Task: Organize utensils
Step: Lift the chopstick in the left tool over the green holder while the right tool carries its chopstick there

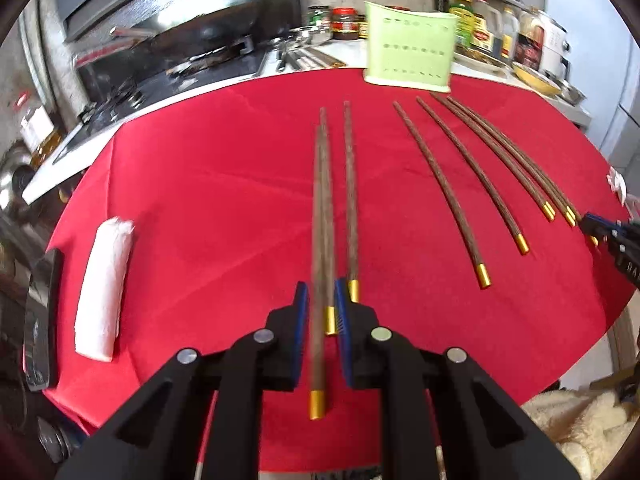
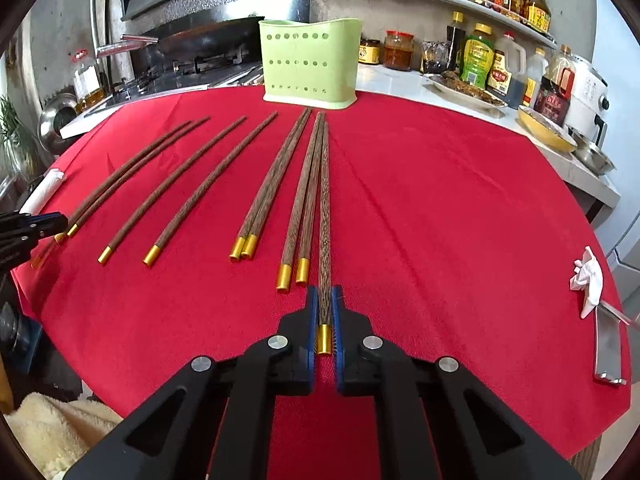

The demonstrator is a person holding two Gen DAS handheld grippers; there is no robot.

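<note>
Several brown wooden chopsticks with gold ends lie fanned on the red cloth (image 2: 440,208). At the cloth's far edge stands a pale green perforated utensil holder (image 2: 310,66) (image 1: 410,54). My left gripper (image 1: 323,300) is shut on two chopsticks (image 1: 322,208) that run side by side between its blue pads. A third chopstick (image 1: 350,200) lies just right of its fingers. My right gripper (image 2: 325,300) is shut on one chopstick (image 2: 325,216), whose gold end sits between the pads. Two loose pairs (image 2: 276,184) (image 2: 302,200) lie just left of it. Each gripper shows at the other view's edge (image 1: 586,224) (image 2: 60,222).
A rolled white towel (image 1: 104,288) and a dark flat object (image 1: 40,320) lie at the cloth's left edge. Crumpled tissue (image 2: 586,280) and a metal piece (image 2: 608,348) lie at its right edge. A stove (image 1: 160,60), bottles (image 2: 480,60) and a yellow dish (image 2: 546,128) line the counter behind.
</note>
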